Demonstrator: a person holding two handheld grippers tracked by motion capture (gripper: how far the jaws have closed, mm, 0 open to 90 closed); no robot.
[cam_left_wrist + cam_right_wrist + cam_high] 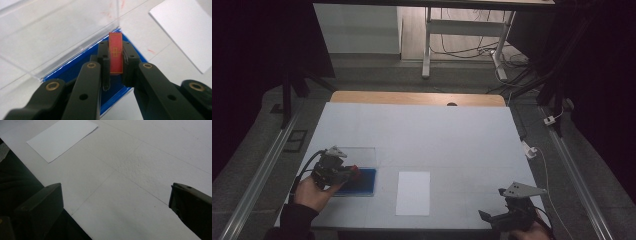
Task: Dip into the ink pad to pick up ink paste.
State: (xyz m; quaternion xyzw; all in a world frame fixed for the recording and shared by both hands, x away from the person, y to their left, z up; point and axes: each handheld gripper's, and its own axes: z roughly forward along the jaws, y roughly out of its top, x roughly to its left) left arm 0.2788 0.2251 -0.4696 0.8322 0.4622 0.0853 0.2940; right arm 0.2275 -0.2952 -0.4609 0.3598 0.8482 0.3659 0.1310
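My left gripper (pixel 115 62) is shut on a small red card (pixel 116 53) with a gold pattern, held upright between the black jaws. It hangs just over a blue tray (pixel 75 67) whose clear plastic lid (pixel 50 37) stands open behind it. From above, the left gripper (pixel 352 172) sits at the table's left with the red card (pixel 355 169) at its tip over the blue tray (pixel 362 182). My right gripper (pixel 494 216) rests at the front right edge, jaws wide apart over bare table (pixel 130 170) with nothing between them.
A white sheet of paper (pixel 413 193) lies at the front middle of the white table (pixel 422 130), also seen as the paper (pixel 61 137) and the paper (pixel 185 30). The table's front edge runs close under the right gripper.
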